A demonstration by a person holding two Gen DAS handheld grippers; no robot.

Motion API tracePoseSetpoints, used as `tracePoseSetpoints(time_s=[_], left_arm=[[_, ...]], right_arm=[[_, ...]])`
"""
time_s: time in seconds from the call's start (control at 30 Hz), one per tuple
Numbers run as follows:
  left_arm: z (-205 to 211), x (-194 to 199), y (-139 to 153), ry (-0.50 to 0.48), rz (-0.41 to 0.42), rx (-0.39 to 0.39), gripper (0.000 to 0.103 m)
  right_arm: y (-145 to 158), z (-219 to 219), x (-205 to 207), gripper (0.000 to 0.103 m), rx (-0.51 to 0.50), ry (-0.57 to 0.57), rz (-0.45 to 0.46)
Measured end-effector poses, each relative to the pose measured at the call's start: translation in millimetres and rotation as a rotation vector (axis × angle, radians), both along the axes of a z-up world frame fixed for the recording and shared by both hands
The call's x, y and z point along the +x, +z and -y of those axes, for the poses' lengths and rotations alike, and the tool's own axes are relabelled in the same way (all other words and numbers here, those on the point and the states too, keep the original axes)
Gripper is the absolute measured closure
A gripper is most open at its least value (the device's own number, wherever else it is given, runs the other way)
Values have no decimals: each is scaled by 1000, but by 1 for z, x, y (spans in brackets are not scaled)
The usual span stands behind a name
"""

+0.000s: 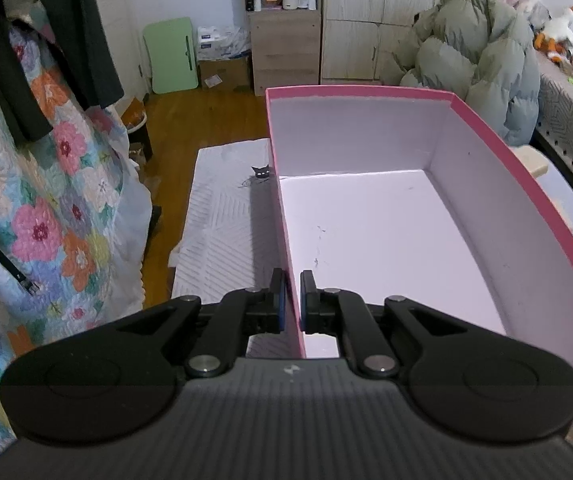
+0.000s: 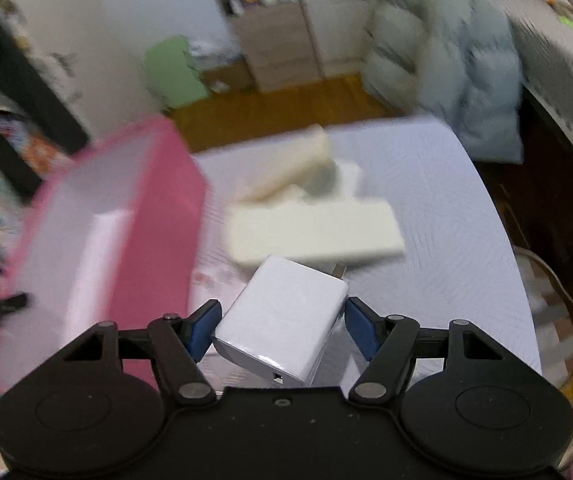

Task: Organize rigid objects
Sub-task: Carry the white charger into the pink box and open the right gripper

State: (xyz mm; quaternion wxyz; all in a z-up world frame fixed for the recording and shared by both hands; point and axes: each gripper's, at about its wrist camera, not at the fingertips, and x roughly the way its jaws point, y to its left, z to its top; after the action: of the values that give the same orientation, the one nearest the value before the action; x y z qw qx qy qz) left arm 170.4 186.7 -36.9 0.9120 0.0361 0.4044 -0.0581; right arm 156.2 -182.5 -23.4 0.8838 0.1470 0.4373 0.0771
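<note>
A pink box (image 1: 526,184) with a pale, empty inside stands open on the table; it also shows blurred at the left of the right wrist view (image 2: 154,184). My left gripper (image 1: 292,300) is shut on the box's near-left wall, one pad on each side. My right gripper (image 2: 282,324) is shut on a white charger (image 2: 286,320), held tilted above the table, its prongs pointing away. Cream rectangular blocks (image 2: 314,232) lie on the table beyond the charger, right of the box.
The table has a white patterned cloth (image 2: 446,240). A floral quilt (image 1: 46,200) hangs at the left. A puffy grey jacket (image 1: 478,48) sits behind the box. Wooden floor, a green panel (image 1: 172,54) and cabinets lie beyond.
</note>
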Motion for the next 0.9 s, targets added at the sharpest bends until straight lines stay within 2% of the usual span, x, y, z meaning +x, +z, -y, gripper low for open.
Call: tracePoseSetpoints(time_s=[0.1,0.23,0.33,0.43,0.53,0.77,0.83,0.9], left_arm=[[1,1,0,-6,-3,10,97],[-5,3,1,3,-18,-24,97],[-7,5,2,7,-27,-41,97],[-12,8,2,18,-41,-82,96],[-18,11,2,17,-59,-112,95],[-23,13,3,42,-74,-147,95],[-26,14,2,51,-76,-166,95],[-23,13,2,47,-70,-155,95]], right_arm=[[44,-23,-4,30,7,146,110],[68,-66,10,30,12,335,151],[63,-102,34,30,59,464,83],[35,-134,69,30,161,545,-92],[-4,-166,96,30,186,566,-246],[-61,-202,109,30,244,530,-433],[-62,-199,111,30,274,481,-455],[-59,-192,108,30,290,435,-430]])
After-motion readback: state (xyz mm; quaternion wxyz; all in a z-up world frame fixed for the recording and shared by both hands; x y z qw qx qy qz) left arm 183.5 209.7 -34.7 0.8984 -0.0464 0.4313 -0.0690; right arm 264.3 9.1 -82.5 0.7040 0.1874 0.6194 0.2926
